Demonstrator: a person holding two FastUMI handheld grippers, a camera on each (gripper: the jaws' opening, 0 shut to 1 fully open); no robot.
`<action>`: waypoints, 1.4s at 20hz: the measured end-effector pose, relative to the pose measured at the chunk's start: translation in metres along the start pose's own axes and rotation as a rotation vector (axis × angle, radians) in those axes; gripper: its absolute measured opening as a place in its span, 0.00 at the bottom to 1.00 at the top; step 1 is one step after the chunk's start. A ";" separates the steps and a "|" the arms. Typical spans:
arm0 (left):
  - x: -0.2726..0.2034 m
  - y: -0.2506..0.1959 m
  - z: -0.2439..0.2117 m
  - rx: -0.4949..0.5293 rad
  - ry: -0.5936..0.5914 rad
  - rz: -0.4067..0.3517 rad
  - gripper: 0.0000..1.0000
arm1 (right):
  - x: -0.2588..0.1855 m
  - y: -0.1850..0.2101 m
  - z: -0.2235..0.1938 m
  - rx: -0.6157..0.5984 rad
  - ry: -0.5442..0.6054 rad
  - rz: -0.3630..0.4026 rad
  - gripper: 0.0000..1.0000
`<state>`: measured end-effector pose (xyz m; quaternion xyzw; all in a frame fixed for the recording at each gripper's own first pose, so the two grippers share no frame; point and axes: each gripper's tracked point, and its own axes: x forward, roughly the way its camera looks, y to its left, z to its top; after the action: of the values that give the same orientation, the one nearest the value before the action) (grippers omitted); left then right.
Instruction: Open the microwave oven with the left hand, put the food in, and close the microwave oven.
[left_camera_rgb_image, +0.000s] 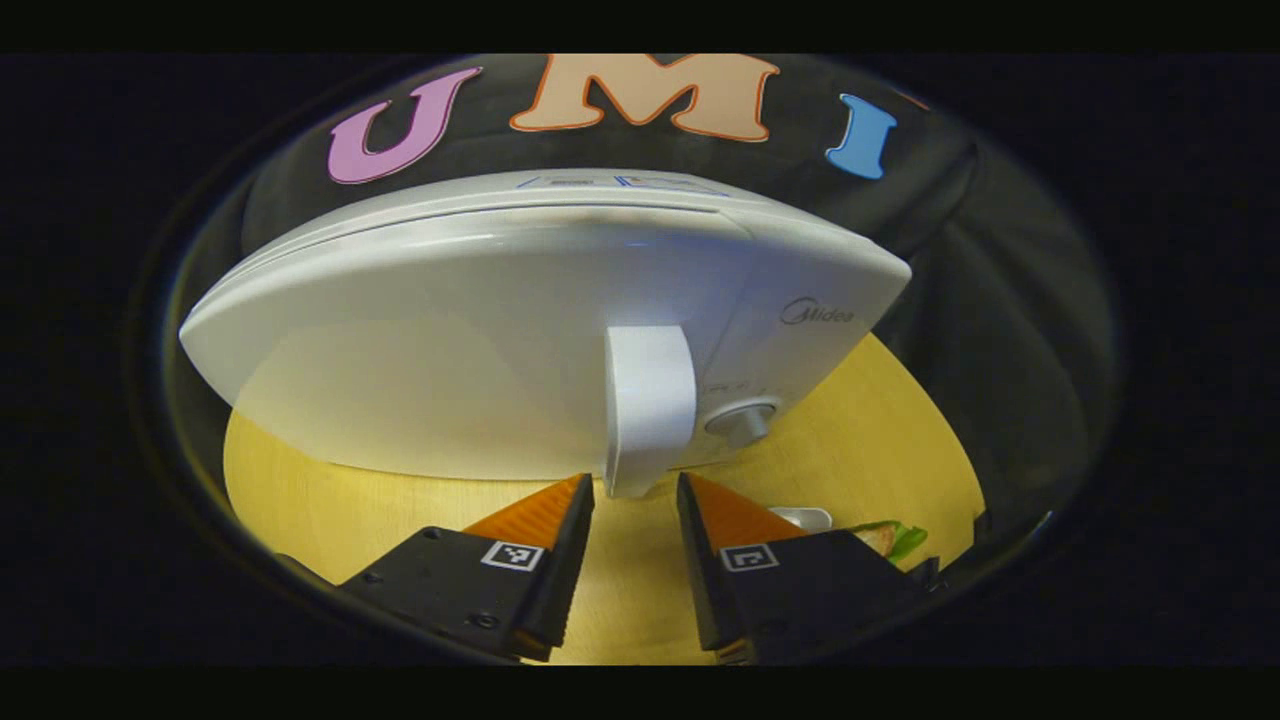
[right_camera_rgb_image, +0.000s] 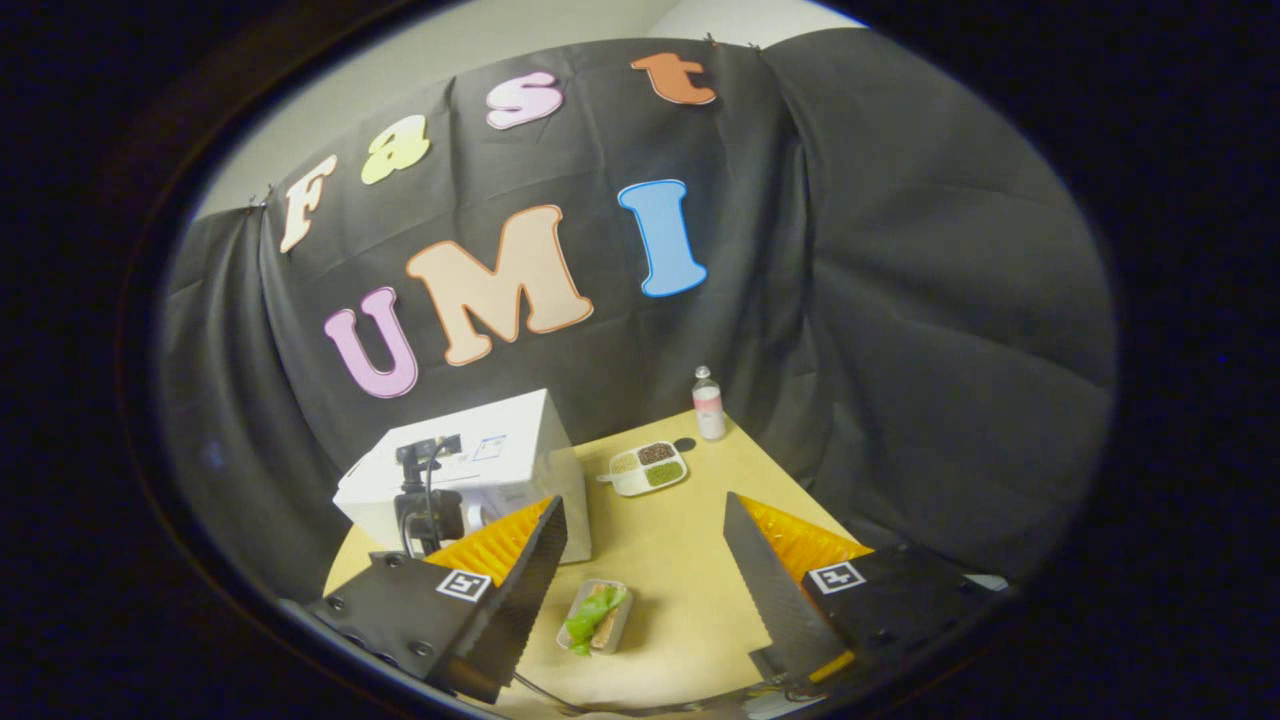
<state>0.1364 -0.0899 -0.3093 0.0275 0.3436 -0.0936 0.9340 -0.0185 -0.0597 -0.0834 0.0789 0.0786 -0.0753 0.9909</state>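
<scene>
With the microwave (left_camera_rgb_image: 480, 340) door shut, the left tool (left_camera_rgb_image: 636, 495) sits open, empty, right at the handle (left_camera_rgb_image: 650, 405); next, pinch and pull. Right tool (right_camera_rgb_image: 640, 530) hangs open above the food (right_camera_rgb_image: 594, 617) on the desk (right_camera_rgb_image: 680, 560).

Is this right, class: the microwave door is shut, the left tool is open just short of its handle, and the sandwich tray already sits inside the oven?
One detail is wrong. The sandwich tray is not inside the oven; the right gripper view shows it on the table, in front of the microwave. The door is shut, and the left tool is open just short of the handle.
</scene>
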 end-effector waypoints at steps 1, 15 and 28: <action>0.003 0.000 0.001 0.005 0.000 0.003 0.49 | 0.001 0.001 -0.002 -0.001 0.003 0.002 0.92; 0.020 0.005 0.003 0.053 0.047 0.031 0.22 | 0.002 -0.003 -0.016 -0.006 0.050 -0.005 0.92; 0.016 0.006 0.006 -0.057 -0.127 0.076 0.08 | -0.009 -0.020 -0.031 -0.020 0.094 0.004 0.92</action>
<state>0.1538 -0.0873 -0.3152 0.0078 0.2849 -0.0497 0.9572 -0.0349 -0.0729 -0.1147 0.0728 0.1258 -0.0687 0.9870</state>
